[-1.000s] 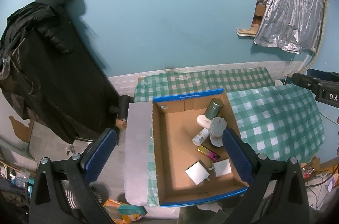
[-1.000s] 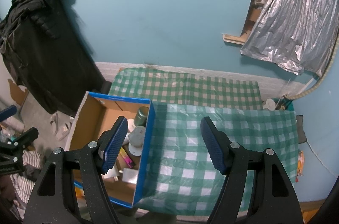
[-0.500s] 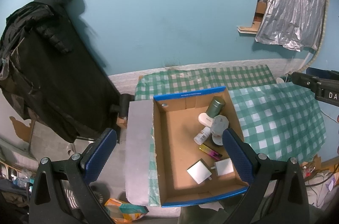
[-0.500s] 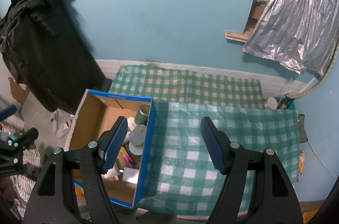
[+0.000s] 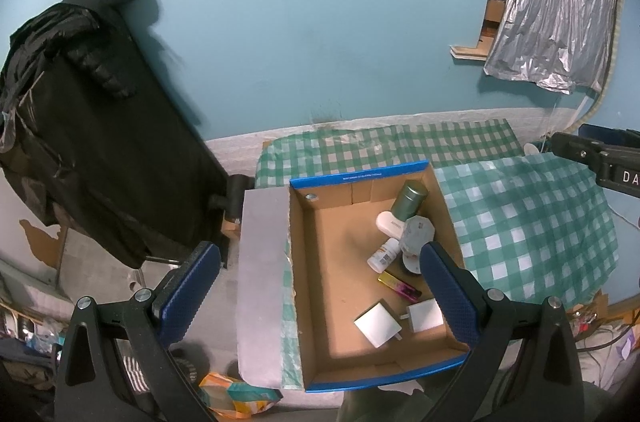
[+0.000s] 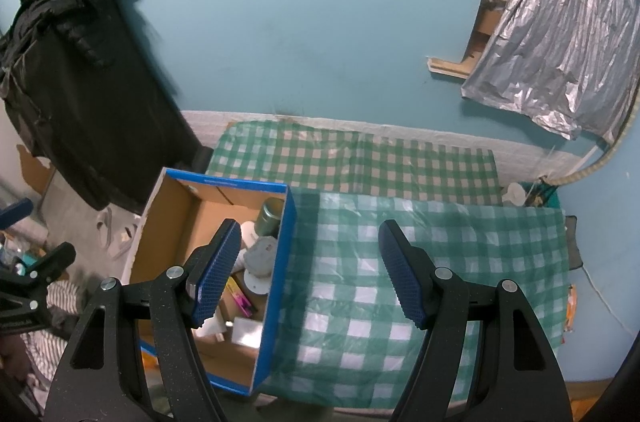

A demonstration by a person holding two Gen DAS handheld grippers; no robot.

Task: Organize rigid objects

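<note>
A blue-rimmed cardboard box [image 5: 360,172] [image 6: 285,242] sits at the table's left end. It holds a green can [image 5: 408,204], a white bottle [image 5: 383,255], a grey faceted object [image 5: 418,235], a pink-yellow stick [image 5: 399,287] and two white square adapters [image 5: 378,323]. My left gripper [image 5: 320,296] is open and empty, high above the box. My right gripper [image 6: 310,274] is open and empty, high above the box's right wall and the cloth.
A green checked cloth [image 6: 420,262] covers the table right of the box. A black jacket [image 5: 80,126] hangs on the left. A silver foil sheet [image 6: 552,34] hangs at upper right. The teal wall [image 5: 320,22] is behind. Clutter lies on the floor at left.
Both views have shifted only slightly; the box sits marginally lower and further right in the left wrist view. Both grippers stay open and empty.
</note>
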